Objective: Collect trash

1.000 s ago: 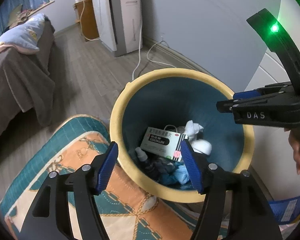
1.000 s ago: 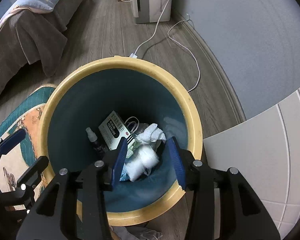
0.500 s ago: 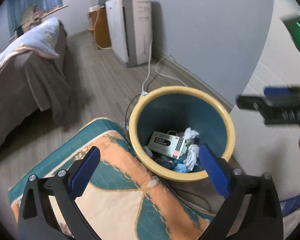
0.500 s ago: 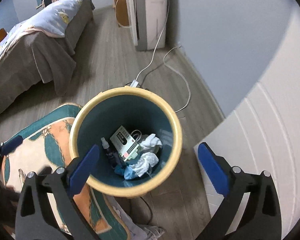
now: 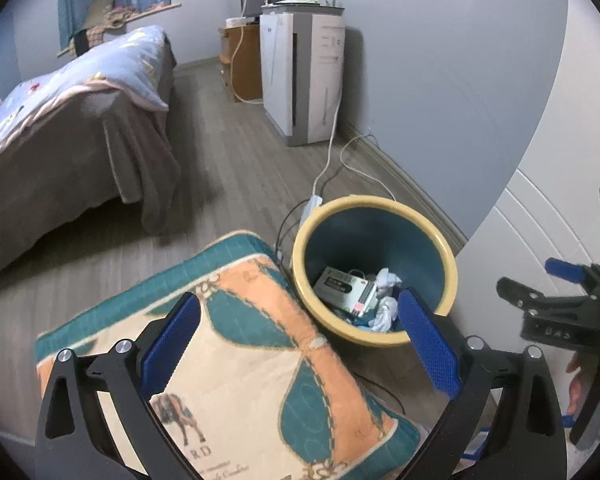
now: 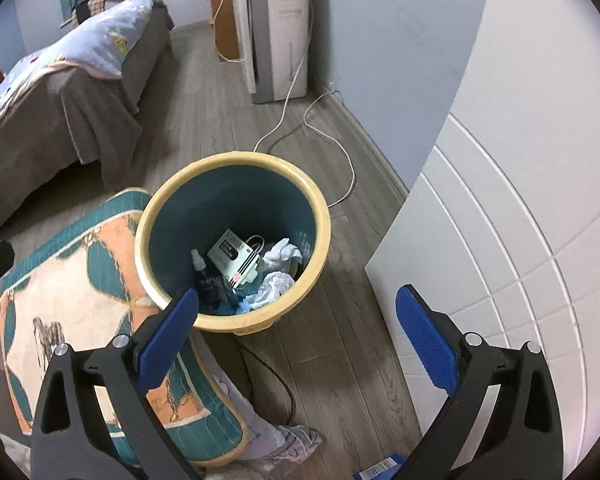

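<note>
A yellow-rimmed teal trash bin (image 5: 451,270) (image 6: 325,216) stands on the wood floor by the wall. Inside lie a white medicine box (image 5: 342,286) (image 6: 232,254), crumpled white tissues (image 5: 386,280) (image 6: 282,250), a small spray bottle (image 6: 198,258) and blue scraps. My left gripper (image 5: 300,340) is open and empty, above and in front of the bin. My right gripper (image 6: 296,340) is open and empty, above the floor just in front of the bin; it also shows at the right edge of the left wrist view (image 5: 556,300).
A teal and orange cushion (image 5: 236,360) (image 6: 72,320) lies left of the bin. A bed with a grey cover (image 5: 68,152), a white appliance (image 5: 304,80) with cables on the floor (image 6: 324,136), and a white panelled cabinet (image 6: 520,200) at right surround it. Crumpled cloth or paper (image 6: 284,440) lies under the cushion's edge.
Both grippers have opened wide and pulled up and back from the bin. The tissue that was between the right fingers a second ago now lies in the bin.
</note>
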The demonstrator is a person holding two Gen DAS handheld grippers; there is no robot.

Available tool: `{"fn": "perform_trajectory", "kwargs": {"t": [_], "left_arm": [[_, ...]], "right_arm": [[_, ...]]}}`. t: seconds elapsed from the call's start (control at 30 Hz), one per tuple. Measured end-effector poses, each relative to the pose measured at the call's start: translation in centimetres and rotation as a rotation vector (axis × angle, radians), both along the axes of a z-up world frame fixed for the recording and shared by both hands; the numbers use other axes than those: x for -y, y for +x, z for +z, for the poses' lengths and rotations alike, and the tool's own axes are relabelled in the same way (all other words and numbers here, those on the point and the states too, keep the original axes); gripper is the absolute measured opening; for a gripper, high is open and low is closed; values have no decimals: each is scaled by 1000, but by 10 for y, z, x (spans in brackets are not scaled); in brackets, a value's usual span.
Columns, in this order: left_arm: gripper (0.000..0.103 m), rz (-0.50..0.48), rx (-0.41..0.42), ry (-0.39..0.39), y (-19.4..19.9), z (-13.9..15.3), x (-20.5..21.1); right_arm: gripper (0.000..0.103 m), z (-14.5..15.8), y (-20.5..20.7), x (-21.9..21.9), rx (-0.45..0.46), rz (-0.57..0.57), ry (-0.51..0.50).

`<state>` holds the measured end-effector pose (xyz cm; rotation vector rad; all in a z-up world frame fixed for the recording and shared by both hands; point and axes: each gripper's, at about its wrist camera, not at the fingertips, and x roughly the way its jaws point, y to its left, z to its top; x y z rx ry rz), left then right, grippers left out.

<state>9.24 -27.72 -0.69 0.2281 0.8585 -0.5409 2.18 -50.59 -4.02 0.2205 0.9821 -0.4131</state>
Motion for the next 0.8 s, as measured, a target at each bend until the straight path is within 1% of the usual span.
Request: {"fn": "perform_trajectory", "kwargs": {"t": [0.07, 0.13, 0.2, 0.23, 0.37, 0.53, 0.8], "left_arm": [[98, -17, -11, -3, -3, -2, -1], [98, -26, 13, 29, -6, -5, 3], [98, -40, 36, 67, -8, -8, 7], [98, -44, 39, 74, -9, -8, 8], [98, -56, 31, 54, -9, -8, 8], [98, -65, 49, 64, -13, -8, 12], [98, -69, 41, 70, -13, -10, 15]], "right_arm": [[97, 4, 0, -2, 22, 13, 3], [97, 9, 0, -4, 51, 30, 9], [97, 12, 1, -6, 59, 39, -5], [97, 13, 1, -8, 59, 42, -16], [97, 16, 0, -10, 61, 46, -47], [97, 14, -1, -9, 56, 47, -44], [97, 14, 0, -7, 52, 43, -43]]}}
